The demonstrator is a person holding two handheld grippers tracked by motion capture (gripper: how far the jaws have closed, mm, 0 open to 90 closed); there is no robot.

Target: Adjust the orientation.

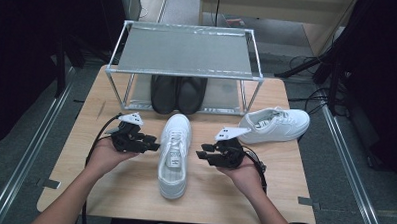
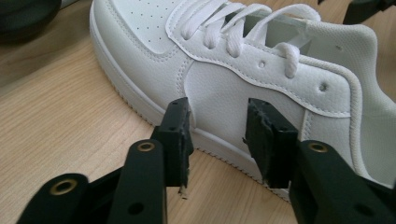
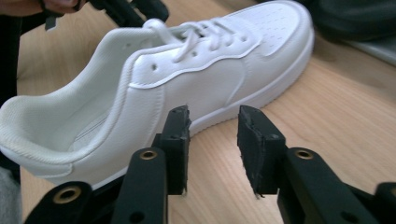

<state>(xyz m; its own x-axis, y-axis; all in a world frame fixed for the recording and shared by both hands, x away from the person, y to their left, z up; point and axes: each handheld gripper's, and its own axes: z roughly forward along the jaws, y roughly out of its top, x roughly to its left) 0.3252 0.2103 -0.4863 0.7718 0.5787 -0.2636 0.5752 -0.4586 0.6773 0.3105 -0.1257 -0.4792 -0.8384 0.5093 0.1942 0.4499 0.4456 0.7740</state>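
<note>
A white sneaker (image 1: 174,153) lies in the middle of the wooden table (image 1: 133,190), toe toward the shelf. My left gripper (image 1: 153,143) sits just left of it, jaws open, aimed at its side (image 2: 224,98); nothing is between the pads. My right gripper (image 1: 201,154) sits just right of the shoe, jaws open too and pointing at its sole edge (image 3: 219,112). A second white sneaker (image 1: 276,124) lies at the right, sideways. In the right gripper view, the left gripper (image 3: 133,11) shows beyond the shoe's collar.
A metal-framed shelf (image 1: 186,51) stands at the table's far side with a pair of black shoes (image 1: 177,94) underneath. Both cables trail back along the forearms. Bare wood lies in front of the centre sneaker and at the left.
</note>
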